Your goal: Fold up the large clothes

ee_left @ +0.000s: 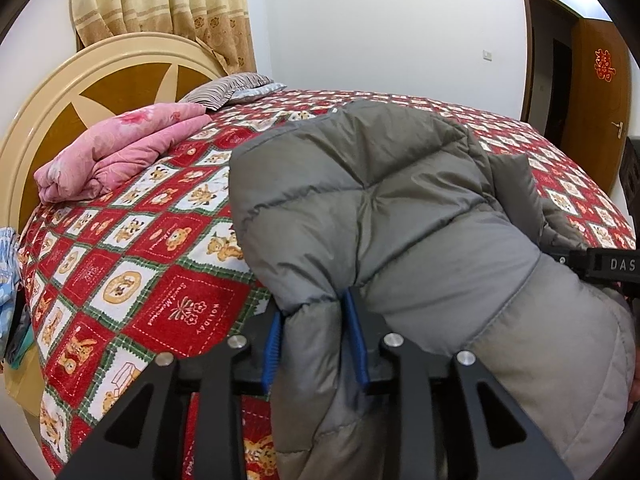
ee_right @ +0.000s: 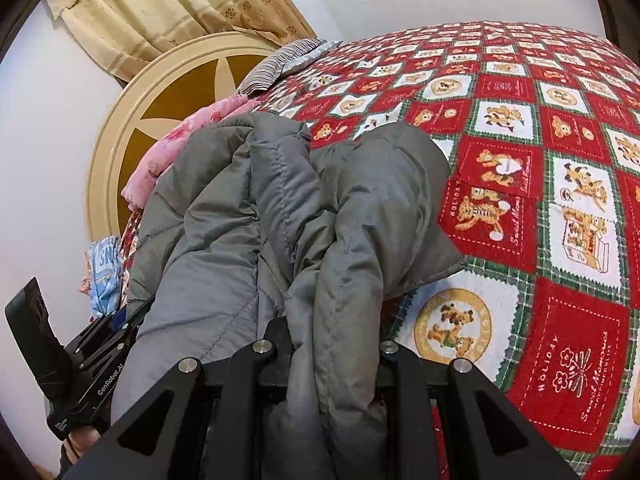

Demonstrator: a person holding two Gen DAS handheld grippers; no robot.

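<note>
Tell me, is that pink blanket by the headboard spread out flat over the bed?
No, the pink blanket lies folded in a thick bundle near the headboard, on top of the red patterned bedspread.

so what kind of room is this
Most likely a bedroom in a home. A bed with a red bear-print cover fills the view, with a round headboard and striped pillow at its far end, curtains behind and a wooden door to the side.
</note>
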